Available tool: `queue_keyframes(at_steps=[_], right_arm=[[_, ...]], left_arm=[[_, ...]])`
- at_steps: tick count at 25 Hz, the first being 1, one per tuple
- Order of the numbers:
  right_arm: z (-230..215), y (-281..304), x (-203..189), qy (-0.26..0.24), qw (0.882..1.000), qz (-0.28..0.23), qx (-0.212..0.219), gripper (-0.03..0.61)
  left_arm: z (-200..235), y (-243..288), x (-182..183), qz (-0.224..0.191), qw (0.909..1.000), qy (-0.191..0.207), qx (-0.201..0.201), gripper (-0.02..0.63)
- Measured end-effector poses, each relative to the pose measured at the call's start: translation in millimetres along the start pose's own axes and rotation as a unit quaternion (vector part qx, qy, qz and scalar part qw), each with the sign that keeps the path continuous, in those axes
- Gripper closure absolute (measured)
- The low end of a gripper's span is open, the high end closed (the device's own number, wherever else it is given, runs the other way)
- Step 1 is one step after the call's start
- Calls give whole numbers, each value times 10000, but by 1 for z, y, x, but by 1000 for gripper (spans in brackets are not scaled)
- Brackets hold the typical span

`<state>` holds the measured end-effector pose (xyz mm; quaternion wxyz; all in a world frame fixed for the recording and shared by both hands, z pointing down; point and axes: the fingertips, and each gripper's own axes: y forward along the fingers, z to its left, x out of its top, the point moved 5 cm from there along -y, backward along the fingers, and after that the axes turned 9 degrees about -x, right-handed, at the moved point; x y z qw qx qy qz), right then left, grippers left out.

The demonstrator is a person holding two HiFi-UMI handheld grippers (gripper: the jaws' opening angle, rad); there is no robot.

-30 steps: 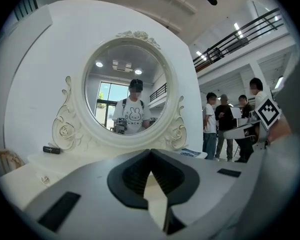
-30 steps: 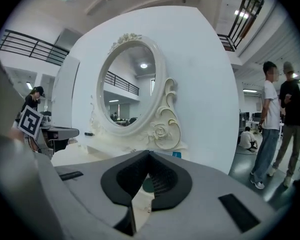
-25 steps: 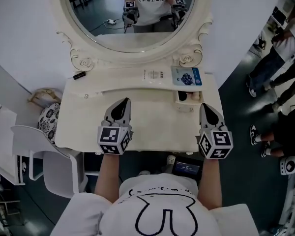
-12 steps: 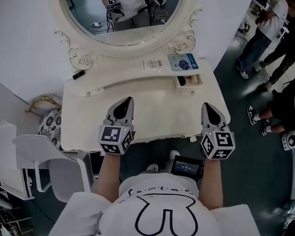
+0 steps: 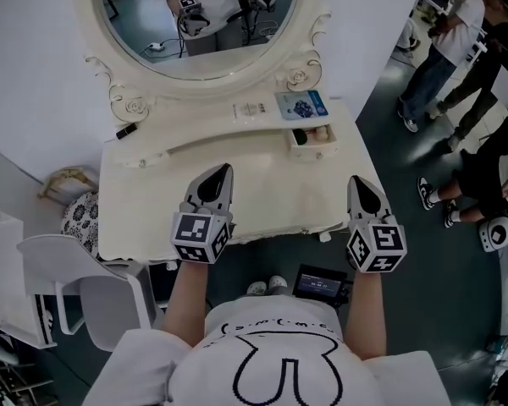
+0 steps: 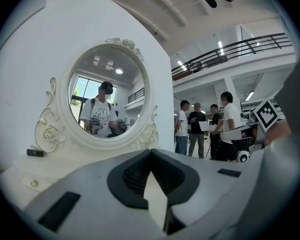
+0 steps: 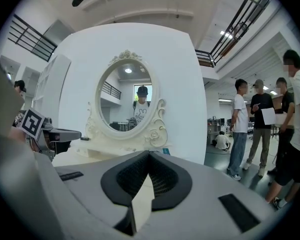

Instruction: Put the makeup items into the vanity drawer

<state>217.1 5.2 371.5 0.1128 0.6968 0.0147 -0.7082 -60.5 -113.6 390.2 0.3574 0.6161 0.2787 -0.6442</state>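
Both grippers sit nearer the front edge of the surface [image 5: 271,194] than a second ago, the vanity having slid toward the upper left; a small black tube [image 5: 125,131] lies on the back ledge at upper left, well apart from either gripper; left gripper [image 5: 223,170] has its jaws closed on nothing; the small drawer [image 5: 317,152] stands open right of centre, a blue packet [image 5: 300,105] just behind it; right gripper [image 5: 356,181] is likewise closed and empty. Probably best: open the left jaws before reaching, grip the tube across its middle, and carry it level to the drawer.
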Motion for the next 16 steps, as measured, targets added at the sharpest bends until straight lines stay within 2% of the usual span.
queue_keyframes(at_steps=[6, 16], right_arm=[[-13, -2, 3, -199, 9998, 33, 47, 589], [-32, 1, 7, -86, 9999, 33, 71, 589]], left_arm=[[-15, 8, 1, -56, 10000, -32, 15, 588], [-24, 16, 8, -10, 10000, 86, 20, 587]])
